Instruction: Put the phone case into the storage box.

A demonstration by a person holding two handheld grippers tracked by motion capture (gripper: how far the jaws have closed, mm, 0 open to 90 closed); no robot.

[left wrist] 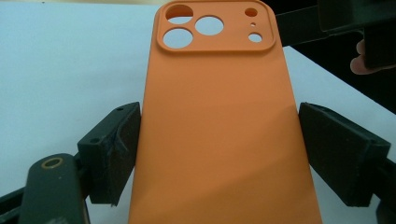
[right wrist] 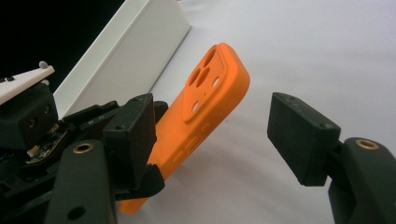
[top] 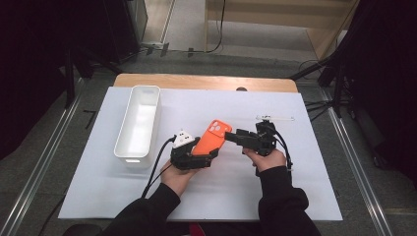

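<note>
An orange phone case with camera cutouts is held up over the white mat, tilted up and to the right. My left gripper is shut on its lower half, the pads pressing both long edges of the case. My right gripper stands open just right of the case's upper end. In the right gripper view the case lies between and beyond the two spread jaws, and neither pad touches it. The left gripper's body shows at the left there.
A long white bin stands on the mat's left side, close to the left hand. A thin clear strip lies at the right rear. The white mat covers most of the wooden table.
</note>
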